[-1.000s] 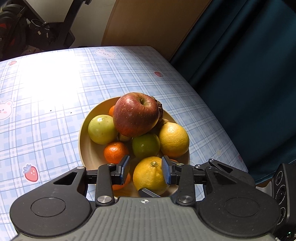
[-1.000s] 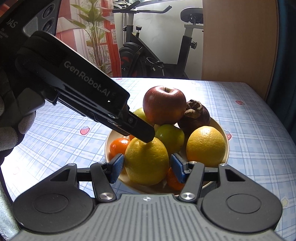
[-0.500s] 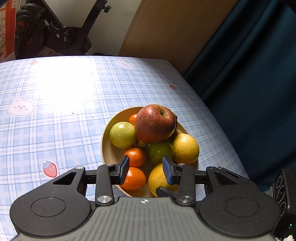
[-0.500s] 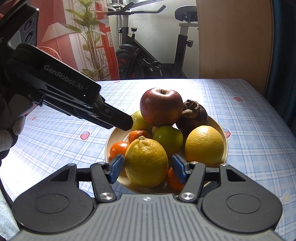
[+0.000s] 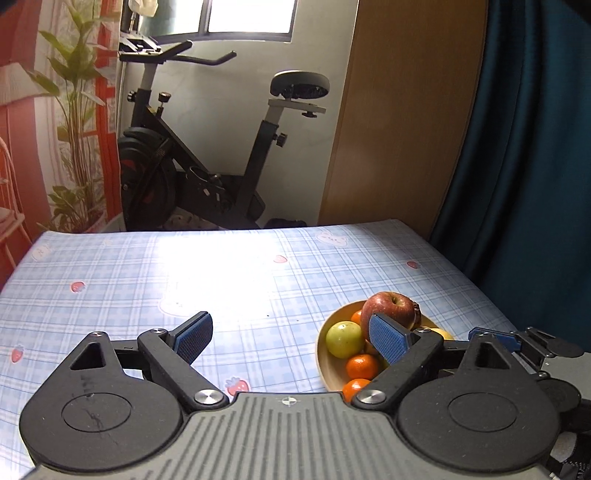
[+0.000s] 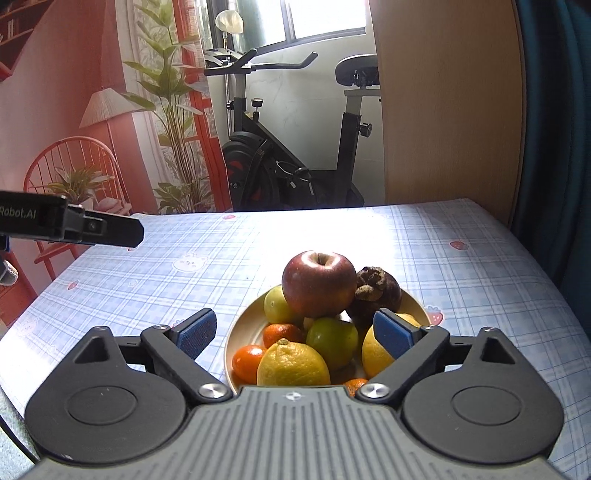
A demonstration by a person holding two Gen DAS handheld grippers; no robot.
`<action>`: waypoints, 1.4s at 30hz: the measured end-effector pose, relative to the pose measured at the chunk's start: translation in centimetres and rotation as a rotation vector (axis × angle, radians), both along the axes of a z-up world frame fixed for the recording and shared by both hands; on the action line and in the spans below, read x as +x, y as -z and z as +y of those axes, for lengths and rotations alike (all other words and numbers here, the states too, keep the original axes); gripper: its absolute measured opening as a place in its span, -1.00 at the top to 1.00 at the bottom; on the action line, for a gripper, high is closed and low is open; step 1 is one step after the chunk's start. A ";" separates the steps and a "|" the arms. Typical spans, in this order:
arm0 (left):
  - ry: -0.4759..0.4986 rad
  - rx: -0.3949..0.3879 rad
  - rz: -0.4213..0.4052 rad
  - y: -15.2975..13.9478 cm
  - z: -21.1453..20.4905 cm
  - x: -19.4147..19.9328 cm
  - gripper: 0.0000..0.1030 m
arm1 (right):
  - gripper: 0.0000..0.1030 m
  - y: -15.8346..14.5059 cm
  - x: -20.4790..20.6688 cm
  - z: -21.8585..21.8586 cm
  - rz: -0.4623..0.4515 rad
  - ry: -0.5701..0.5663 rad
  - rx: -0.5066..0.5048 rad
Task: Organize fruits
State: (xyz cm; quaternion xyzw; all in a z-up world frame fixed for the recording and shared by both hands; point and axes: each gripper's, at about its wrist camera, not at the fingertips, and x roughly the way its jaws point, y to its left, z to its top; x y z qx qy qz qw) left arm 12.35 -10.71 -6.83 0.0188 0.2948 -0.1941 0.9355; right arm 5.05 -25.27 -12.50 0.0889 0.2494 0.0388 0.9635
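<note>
Both tongs [image 5: 291, 338] [image 6: 295, 332] pulled back, spread, round bowl [image 6: 243, 332] heaped

Daylight enters from a window [image 5: 251, 16] far ahead of the jaws and burns out to plain white in both views. It throws a glaring patch on the desk [image 5: 221, 273] just beyond the jaws, washing out the check pattern there. The curtain [image 5: 535, 147] to the right stays dark and loses detail. Fruit in the bowl [image 6: 240, 339] is backlit, its near sides shaded. Fisheye distortion bends straight lines toward the edges. Focus is sharp, without motion blur.
</note>
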 end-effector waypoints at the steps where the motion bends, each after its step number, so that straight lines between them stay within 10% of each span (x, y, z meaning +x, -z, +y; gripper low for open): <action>1: -0.006 0.000 -0.014 -0.5 0.3 -0.4 -0.81 | -0.91 -0.5 -0.1 0.1 -0.006 0.012 0.000; 12: -0.095 -0.015 -0.185 -5.6 3.3 -4.5 -0.82 | -1.00 -5.2 -0.9 1.9 -0.025 0.045 -0.011; 42: -0.206 -0.040 -0.215 -7.7 4.5 -7.0 -0.93 | -1.00 -9.0 -2.0 4.9 -0.060 0.014 -0.082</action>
